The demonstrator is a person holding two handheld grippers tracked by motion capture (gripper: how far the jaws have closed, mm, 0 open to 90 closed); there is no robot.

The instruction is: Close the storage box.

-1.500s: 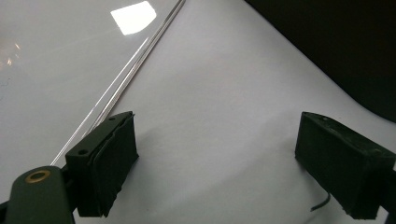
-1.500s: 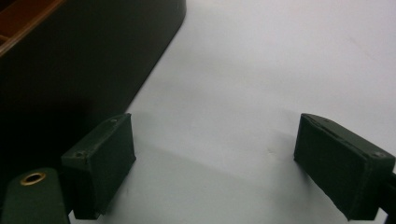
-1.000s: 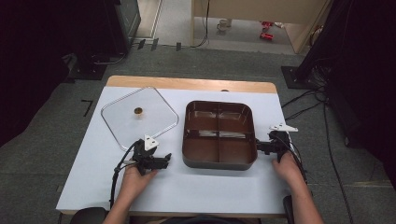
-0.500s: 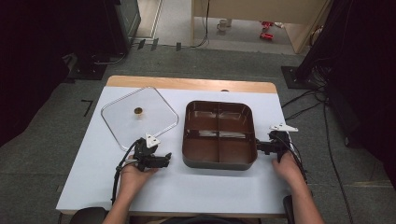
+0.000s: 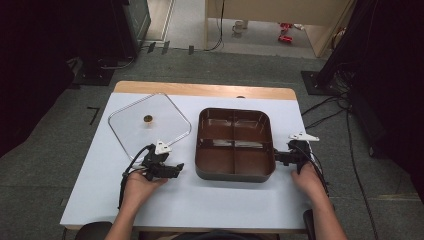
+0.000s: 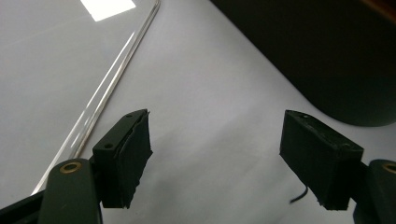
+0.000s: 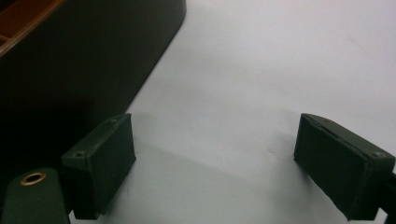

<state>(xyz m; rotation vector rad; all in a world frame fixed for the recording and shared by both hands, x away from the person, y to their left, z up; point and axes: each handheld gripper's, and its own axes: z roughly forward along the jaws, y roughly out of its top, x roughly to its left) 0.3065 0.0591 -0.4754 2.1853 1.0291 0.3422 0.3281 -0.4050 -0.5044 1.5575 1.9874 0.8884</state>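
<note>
A clear lid (image 5: 149, 125) lies toward the worktop's (image 5: 215, 205) left rear; the left tool (image 5: 176, 170) gapes empty between lid and brown divided tray (image 5: 235, 142); the right tool (image 5: 278, 156), jaws apart, sits beside the tray's right edge; the front edge lies bare.

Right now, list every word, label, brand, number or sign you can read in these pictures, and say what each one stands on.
None can be read.
The brown divided tray, the clear lid with its small knob, and the white table bear no print that shows.
The left gripper and the right gripper, both open, show plain black pads without markings.
The red things on the far floor are too small to tell.
</note>
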